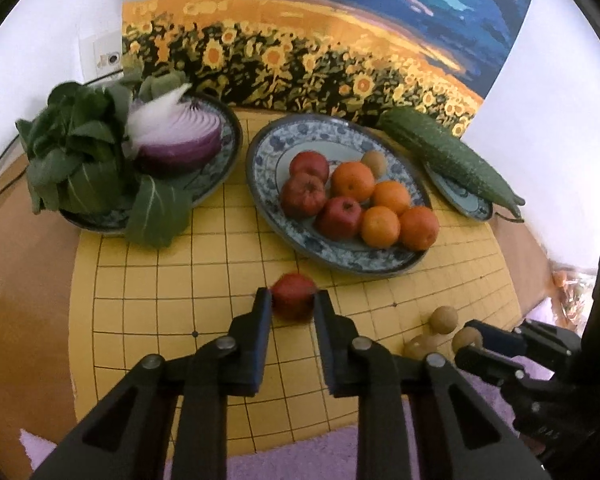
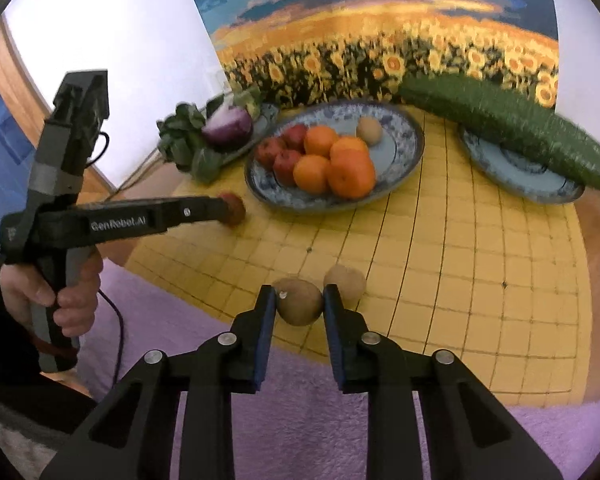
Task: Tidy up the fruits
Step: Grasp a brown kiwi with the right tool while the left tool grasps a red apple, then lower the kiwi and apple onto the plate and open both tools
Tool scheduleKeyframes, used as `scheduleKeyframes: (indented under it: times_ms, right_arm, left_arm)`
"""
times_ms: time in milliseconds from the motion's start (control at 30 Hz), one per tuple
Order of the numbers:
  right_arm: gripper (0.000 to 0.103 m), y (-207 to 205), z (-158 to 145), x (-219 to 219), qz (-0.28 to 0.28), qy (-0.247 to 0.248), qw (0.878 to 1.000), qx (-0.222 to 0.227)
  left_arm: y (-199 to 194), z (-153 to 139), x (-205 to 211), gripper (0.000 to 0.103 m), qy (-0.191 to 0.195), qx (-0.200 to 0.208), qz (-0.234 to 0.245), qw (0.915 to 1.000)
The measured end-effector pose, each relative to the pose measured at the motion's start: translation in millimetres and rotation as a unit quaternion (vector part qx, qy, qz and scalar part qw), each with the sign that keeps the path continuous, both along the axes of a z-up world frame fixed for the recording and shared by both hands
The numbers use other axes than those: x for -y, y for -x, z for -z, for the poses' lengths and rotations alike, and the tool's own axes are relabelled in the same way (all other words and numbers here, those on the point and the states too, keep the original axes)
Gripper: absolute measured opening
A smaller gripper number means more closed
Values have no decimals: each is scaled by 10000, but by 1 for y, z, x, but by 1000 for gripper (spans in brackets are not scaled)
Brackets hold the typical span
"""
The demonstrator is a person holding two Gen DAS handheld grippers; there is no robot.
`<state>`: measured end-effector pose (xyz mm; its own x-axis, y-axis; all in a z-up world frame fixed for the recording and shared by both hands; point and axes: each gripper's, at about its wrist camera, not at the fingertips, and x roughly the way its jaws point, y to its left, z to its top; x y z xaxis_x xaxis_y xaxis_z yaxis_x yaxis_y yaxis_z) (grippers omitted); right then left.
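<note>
My left gripper [image 1: 291, 295] is shut on a red apple [image 1: 293, 295] just above the yellow grid board, in front of the blue patterned fruit plate [image 1: 268, 152]; the apple also shows in the right wrist view [image 2: 233, 208]. The plate holds apples [image 1: 305, 194], oranges [image 1: 380, 226] and one kiwi [image 1: 374, 163]. My right gripper [image 2: 299, 295] is shut on a brown kiwi [image 2: 299, 301] at the board's near edge. A second kiwi [image 2: 345, 283] lies just behind it. In the left wrist view loose kiwis [image 1: 444, 319] lie by the right gripper's fingers [image 1: 496, 340].
A plate [image 1: 224, 160] at the back left holds bok choy [image 1: 76, 148] and a halved red onion [image 1: 180, 136]. A cucumber [image 1: 448, 154] rests across a small plate [image 1: 464, 196] at the back right. A sunflower painting [image 1: 300, 40] stands behind. Purple cloth [image 2: 300, 420] lies under the board's near edge.
</note>
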<state>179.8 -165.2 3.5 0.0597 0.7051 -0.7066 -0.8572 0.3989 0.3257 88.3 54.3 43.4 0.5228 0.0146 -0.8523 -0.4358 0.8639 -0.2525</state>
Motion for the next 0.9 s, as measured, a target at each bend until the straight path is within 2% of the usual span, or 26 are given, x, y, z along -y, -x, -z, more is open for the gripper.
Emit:
scheduleKeyframes:
  times_ms: [33,200,367,400,433,500,600,733,900]
  right_arm:
    - [25,-1,-5,0,17,-37,10000,30]
    - [25,-16,-31,-6,118,-274,9994,176]
    - [25,-33,-44,-17,156,-330,9987,358]
    - [25,-35,-46,-19,137,-352,9985,406]
    - [25,-37,-47,-21,132,-358,9983,440]
    - [25,-47,-45,-30,185,-251,9981,528]
    - [25,-69,-33,-45,364,-113,9985,391]
    - [25,-97,-23,-65,479,-6,9987,186]
    - [25,-117,-12,-84,449,147,9989,-22]
  left_arm:
    - [-2,-3,-1,13,21,42,8,10000]
    - [-11,-18,-12,13,29,324,4,9995]
    - [-1,-8,-21,13,271,271,168,9991]
    - [6,-6,-21,19,362,285,161,9988]
    - [12,-2,-22,35,533,279,165,9981]
    - [17,4,-19,55,842,332,274,9955]
    - [3,13,-7,54,862,207,586,9943]
    - [-19,19,11,29,597,57,948,9937]
    - [-21,19,16,28,503,102,906,9946]
